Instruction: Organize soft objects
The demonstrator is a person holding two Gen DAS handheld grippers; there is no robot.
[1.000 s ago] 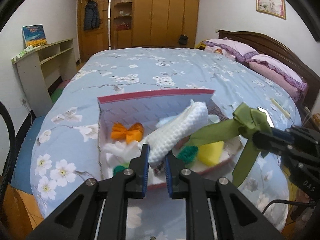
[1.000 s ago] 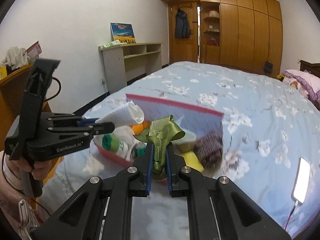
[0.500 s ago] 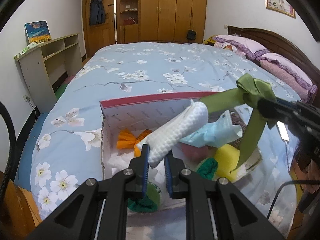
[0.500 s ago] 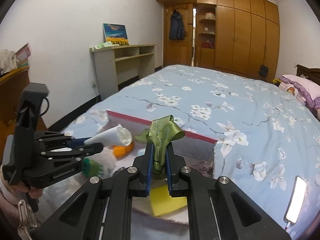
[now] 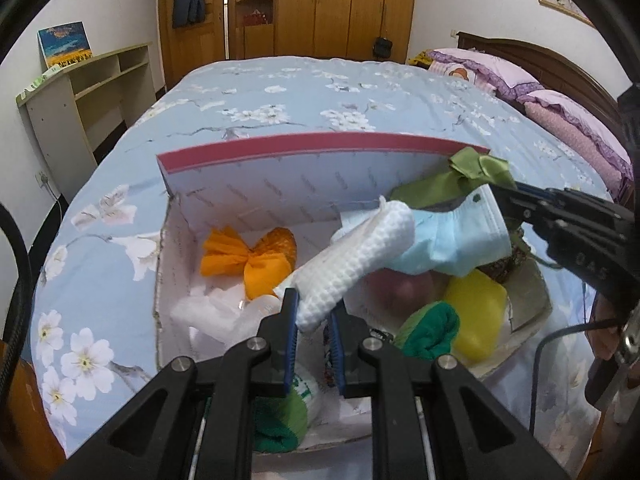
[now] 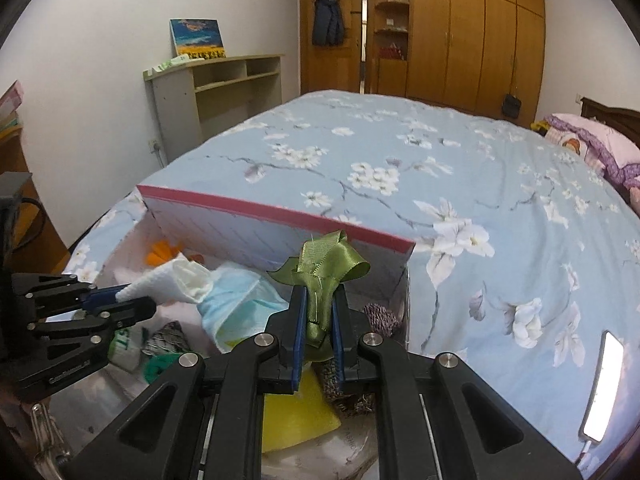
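Left wrist view: left tongs (image 5: 313,330) clamp a white waffle cloth (image 5: 356,262) at frame centre over the crowded box (image 5: 304,152); right tongs (image 6: 318,330) pinch a green ribbon (image 6: 320,276).

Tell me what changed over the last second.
Both grippers came down closer over the box. The left gripper still clamps the white waffle cloth, the right gripper still clamps the green ribbon. Nothing was released; the orange bow stayed put.
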